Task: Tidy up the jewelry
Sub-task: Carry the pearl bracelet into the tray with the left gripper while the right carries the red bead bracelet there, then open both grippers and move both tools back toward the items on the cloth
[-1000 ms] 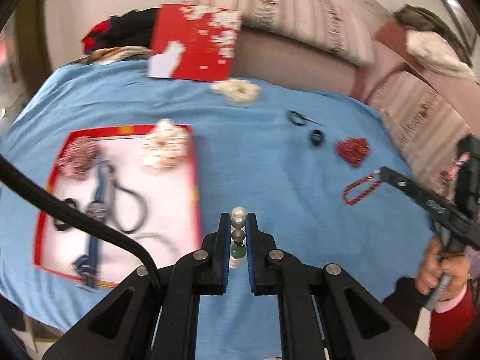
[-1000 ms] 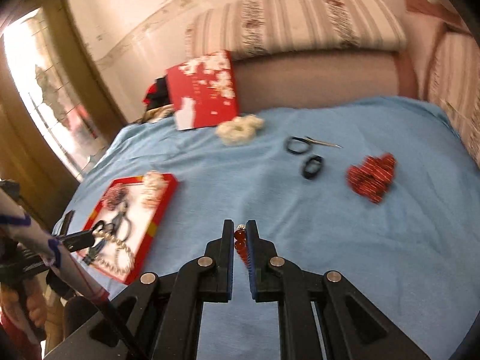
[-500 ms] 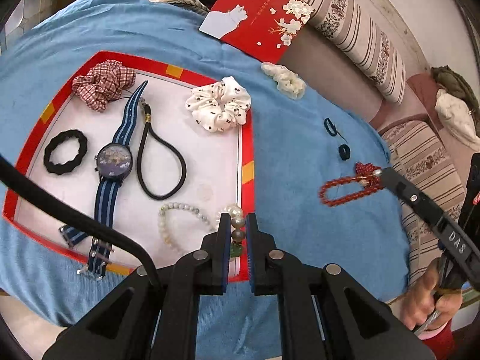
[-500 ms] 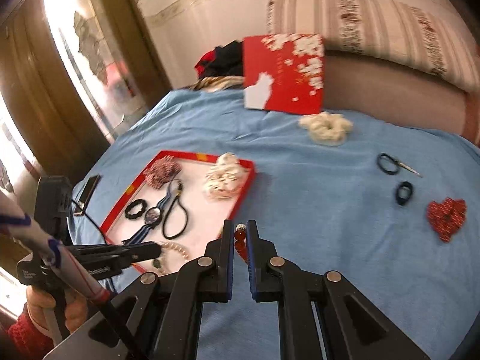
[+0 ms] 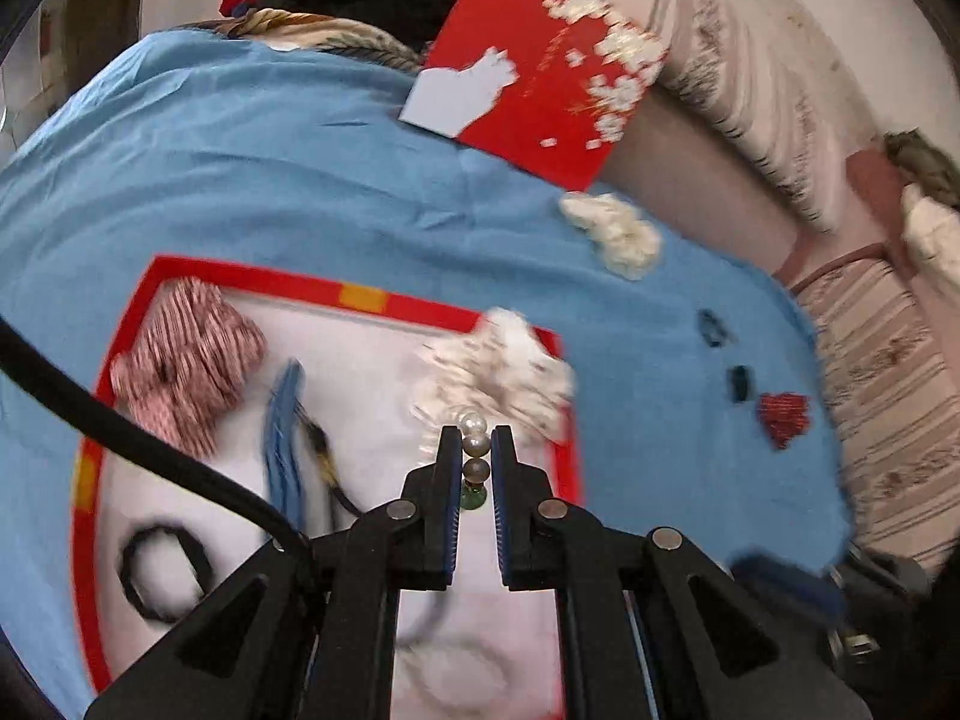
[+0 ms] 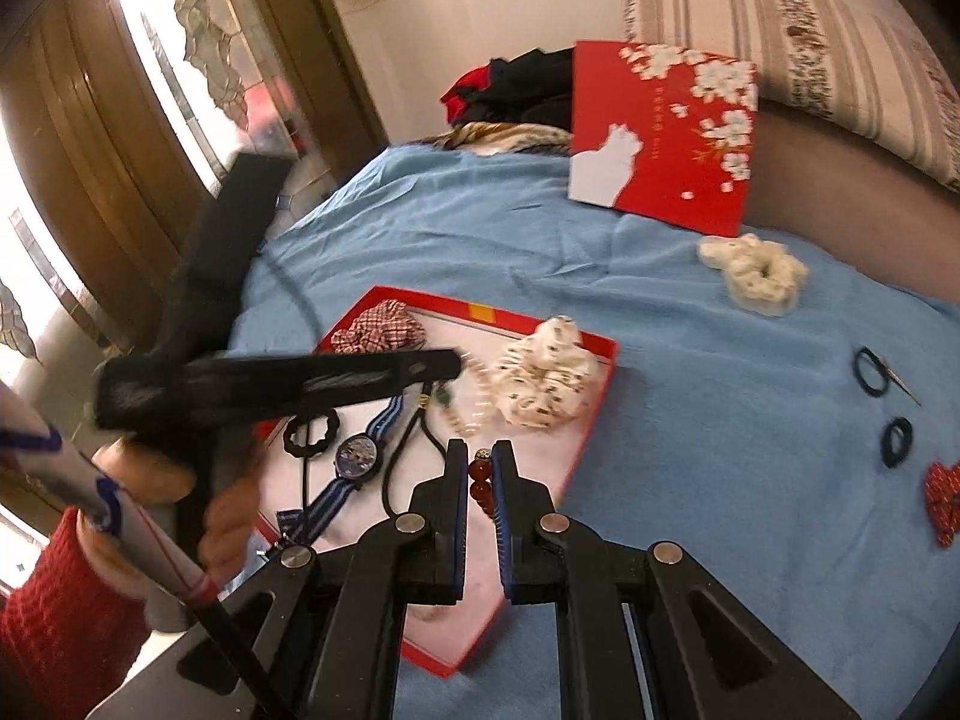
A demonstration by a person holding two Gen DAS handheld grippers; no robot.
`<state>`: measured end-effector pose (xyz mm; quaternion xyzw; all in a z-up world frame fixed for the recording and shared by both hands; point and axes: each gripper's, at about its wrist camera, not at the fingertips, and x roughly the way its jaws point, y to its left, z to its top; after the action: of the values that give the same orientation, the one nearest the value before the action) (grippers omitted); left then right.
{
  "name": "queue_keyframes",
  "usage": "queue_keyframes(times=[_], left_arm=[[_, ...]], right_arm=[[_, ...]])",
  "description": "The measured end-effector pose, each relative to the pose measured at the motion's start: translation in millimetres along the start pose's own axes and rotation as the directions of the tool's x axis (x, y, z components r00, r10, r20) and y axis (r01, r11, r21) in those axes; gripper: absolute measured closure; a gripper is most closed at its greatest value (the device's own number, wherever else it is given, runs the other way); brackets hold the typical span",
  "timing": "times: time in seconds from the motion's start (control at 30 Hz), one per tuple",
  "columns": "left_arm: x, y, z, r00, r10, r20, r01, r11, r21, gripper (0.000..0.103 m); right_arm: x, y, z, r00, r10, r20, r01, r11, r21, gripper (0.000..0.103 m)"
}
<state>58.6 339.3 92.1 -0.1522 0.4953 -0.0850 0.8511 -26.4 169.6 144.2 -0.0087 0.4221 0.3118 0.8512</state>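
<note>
A red-rimmed white tray [image 5: 360,298] [image 6: 591,405] lies on the blue cloth. It holds a checked scrunchie [image 5: 192,360] [image 6: 378,331], a white dotted scrunchie [image 5: 504,372] [image 6: 549,378], a striped watch [image 6: 357,459], a black ring [image 5: 162,570] [image 6: 311,431] and a black cord loop [image 6: 414,450]. My left gripper [image 5: 477,450] is shut on a pearl bracelet [image 5: 474,441] over the tray; in the right wrist view it [image 6: 462,360] shows with the pearls hanging below it [image 6: 474,402]. My right gripper [image 6: 480,468] is shut on a red bead bracelet [image 6: 482,480] above the tray's near right edge.
On the cloth right of the tray lie a cream scrunchie [image 6: 756,270] [image 5: 618,234], two small black bands [image 6: 870,372] [image 6: 895,443] and a red heart-shaped piece [image 6: 942,501] [image 5: 783,417]. A red box lid [image 6: 660,132] leans against the striped sofa at the back.
The left gripper has swung low over the tray with the pearls, blurred by motion. The right gripper has carried the red beads left to the tray's near edge.
</note>
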Motion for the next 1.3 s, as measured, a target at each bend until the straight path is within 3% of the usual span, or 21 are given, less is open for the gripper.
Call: queue_keyframes(times=[0.23,0.43,0.6,0.7,0.8,0.83,1.07,1.3], left_arm=[[32,27,24,0.994,0.101,-0.03,-0.101,0.995,-0.007,0.094],[48,32,32,0.982,0.181,-0.044,-0.18,0.983,0.031,0.094],[44,26,37,0.983,0.184,-0.017,-0.183,0.982,0.039,0.092],[35,22,36,0.986,0.168,-0.001,-0.168,0.986,0.021,0.078],[21,17,32,0.984,0.179,0.022,-0.18,0.984,0.019,0.077],[13,14,29,0.983,0.183,0.034,-0.184,0.983,0.022,0.077],[-46,-15,-12,0.977,0.186,0.104,-0.189,0.982,0.015,0.062],[-73,-67,-73,0.991,0.105,0.078,-0.108,0.993,0.041,0.056]], right_arm=[[42,9,12,0.995,0.092,-0.034,-0.09,0.995,0.049,0.094],[87,-9,-4,0.992,0.022,-0.121,-0.012,0.997,0.082,0.094],[94,-13,-16,0.988,-0.021,-0.154,0.029,0.998,0.047,0.093],[87,-9,-17,0.989,-0.04,-0.142,0.043,0.999,0.016,0.089],[74,-4,-16,0.992,-0.055,-0.111,0.054,0.998,-0.014,0.066],[66,-2,-17,0.994,-0.06,-0.095,0.058,0.998,-0.025,0.063],[13,-18,-45,0.994,-0.107,-0.034,0.105,0.993,-0.044,0.057],[-36,-80,-96,0.983,-0.177,-0.043,0.18,0.98,0.086,0.056]])
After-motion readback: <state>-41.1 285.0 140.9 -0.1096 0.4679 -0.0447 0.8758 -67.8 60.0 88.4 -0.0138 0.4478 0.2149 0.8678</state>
